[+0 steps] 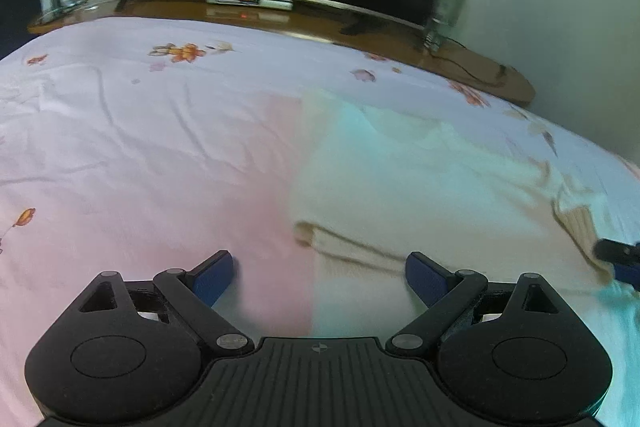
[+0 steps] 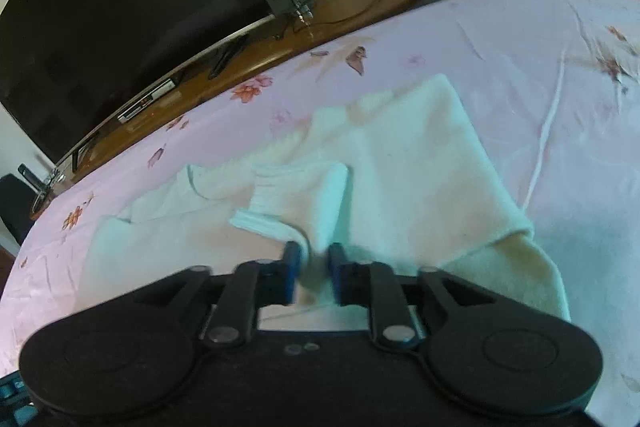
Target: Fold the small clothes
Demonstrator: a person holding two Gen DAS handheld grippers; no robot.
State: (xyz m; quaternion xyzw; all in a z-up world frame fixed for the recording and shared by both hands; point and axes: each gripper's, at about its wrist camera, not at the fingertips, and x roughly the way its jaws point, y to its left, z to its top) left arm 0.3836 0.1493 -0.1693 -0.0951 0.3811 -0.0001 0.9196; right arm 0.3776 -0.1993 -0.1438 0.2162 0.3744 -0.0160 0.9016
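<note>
a: where is the cream garment (image 2: 400, 163)?
b: it lies on the flowered bed sheet (image 1: 140, 147).
a: and the tongs?
b: the right gripper (image 2: 314, 267) is narrow, pinching a fold of it. the left gripper (image 1: 320, 279) is wide, holding nothing, above its edge.

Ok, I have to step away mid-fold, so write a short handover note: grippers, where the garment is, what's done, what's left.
Left gripper: open, empty, low over the bedsheet at the near left edge of the cream knit sweater.
Right gripper: jaws narrow, with sweater fabric bunched between the pads beside the ribbed cuff; blurred, grip looks closed.
Sweater lies on the bed, one sleeve already turned in across the body.
Left: finish this fold, then fold the rest and smooth it.
</note>
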